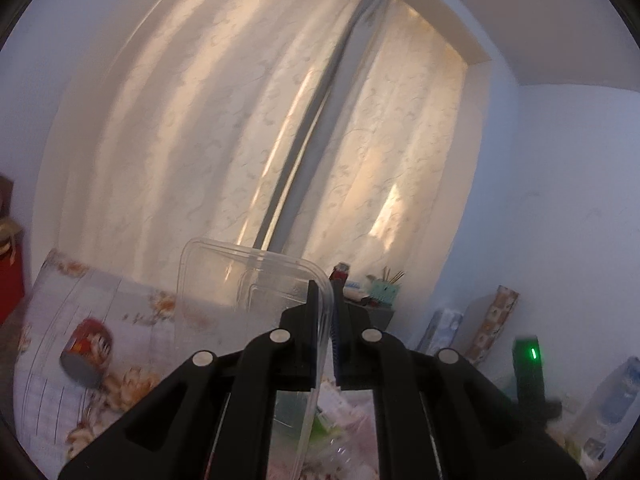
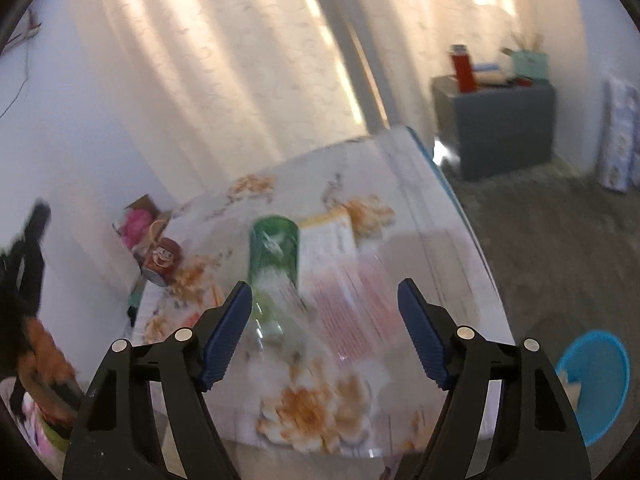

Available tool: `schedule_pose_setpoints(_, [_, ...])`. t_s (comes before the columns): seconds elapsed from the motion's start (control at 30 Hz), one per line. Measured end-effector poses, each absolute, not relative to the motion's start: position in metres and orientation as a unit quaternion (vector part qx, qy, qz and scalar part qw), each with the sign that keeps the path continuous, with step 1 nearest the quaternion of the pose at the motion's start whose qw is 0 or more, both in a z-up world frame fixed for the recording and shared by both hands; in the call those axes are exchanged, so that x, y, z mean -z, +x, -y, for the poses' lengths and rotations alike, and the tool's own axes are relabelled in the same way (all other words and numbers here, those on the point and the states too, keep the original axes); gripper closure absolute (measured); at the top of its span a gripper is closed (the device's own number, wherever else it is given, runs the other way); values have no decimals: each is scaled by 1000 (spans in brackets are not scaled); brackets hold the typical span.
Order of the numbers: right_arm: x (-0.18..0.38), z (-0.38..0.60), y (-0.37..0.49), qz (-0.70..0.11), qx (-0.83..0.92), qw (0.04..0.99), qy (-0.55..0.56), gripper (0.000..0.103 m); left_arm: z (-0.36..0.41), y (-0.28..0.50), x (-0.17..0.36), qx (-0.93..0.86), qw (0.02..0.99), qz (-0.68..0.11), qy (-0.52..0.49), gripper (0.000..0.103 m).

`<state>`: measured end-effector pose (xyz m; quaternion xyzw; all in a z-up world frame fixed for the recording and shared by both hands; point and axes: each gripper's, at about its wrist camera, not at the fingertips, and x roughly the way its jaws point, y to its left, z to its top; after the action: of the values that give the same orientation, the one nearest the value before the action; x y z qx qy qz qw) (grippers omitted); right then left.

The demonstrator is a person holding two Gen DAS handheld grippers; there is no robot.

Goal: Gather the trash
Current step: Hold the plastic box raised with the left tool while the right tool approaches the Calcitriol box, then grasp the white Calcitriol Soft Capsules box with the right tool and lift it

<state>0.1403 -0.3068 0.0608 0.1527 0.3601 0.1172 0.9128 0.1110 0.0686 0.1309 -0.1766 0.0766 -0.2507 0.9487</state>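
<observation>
My left gripper is shut on the edge of a clear plastic container lid and holds it up in the air, in front of the curtain. A red can lies on its side on the floral table at the lower left. In the right wrist view my right gripper is open and empty above the table. Between and beyond its fingers lies a green plastic bottle. A red can and a pink packet lie at the table's far left.
A pink-lined paper wrapper lies beside the bottle. A blue bin stands on the floor at the right. A grey cabinet with small items stands by the curtain. Bagged rubbish shows below the left gripper.
</observation>
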Motion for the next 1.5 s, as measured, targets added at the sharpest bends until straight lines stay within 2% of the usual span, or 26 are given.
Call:
schedule_pose_setpoints(0.1, [-62, 291, 188, -400, -144, 897, 120, 32, -77, 112, -119, 239, 947, -94, -191, 98])
schedule_pose_setpoints(0.33, [-23, 261, 295, -530, -148, 833, 52, 32, -83, 112, -102, 238, 943, -124, -194, 98])
schedule_pose_setpoints(0.5, [5, 246, 324, -595, -150, 789, 24, 30, -85, 118, -94, 241, 939, -137, -205, 98])
schedule_pose_setpoints(0.63, [16, 233, 328, -617, -150, 772, -1, 29, -87, 123, -88, 242, 937, -143, -208, 98])
schedule_pose_setpoints(0.97, [41, 213, 340, -637, -142, 757, -21, 28, -89, 128, -84, 244, 933, -151, -218, 98])
schedule_pose_setpoints(1.0, [41, 215, 343, -638, -139, 757, -21, 28, -89, 128, -84, 244, 933, -151, -218, 98])
schedule_pose_setpoints(1.03, [43, 215, 344, -639, -137, 757, -19, 33, -89, 128, -84, 243, 933, -150, -218, 98])
schedule_pose_setpoints(1.13, [43, 219, 347, -632, -131, 764, -6, 34, -89, 128, -84, 241, 934, -150, -216, 98])
schedule_pose_setpoints(1.27, [25, 231, 346, -592, -116, 797, 13, 34, -90, 129, -86, 238, 935, -148, -215, 98])
schedule_pose_setpoints(1.5, [-34, 250, 327, -477, -103, 872, 42, 35, -88, 127, -92, 238, 938, -138, -212, 98])
